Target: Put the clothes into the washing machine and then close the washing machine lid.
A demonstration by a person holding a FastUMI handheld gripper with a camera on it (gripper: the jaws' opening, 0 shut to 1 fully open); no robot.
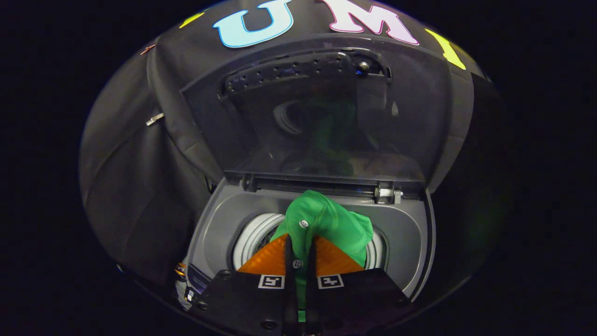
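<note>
The claw (298, 245) is nearly closed, its two orange fingers (266, 263) pinching a green shirt (326, 224) between them. The shirt bunches up just ahead of the fingertips, above the washer's round drum (249, 238). The grey washer rim (214, 228) rings the drum left and right. Beyond, the clear lid (326, 116) stands raised, hinged at the back.
</note>
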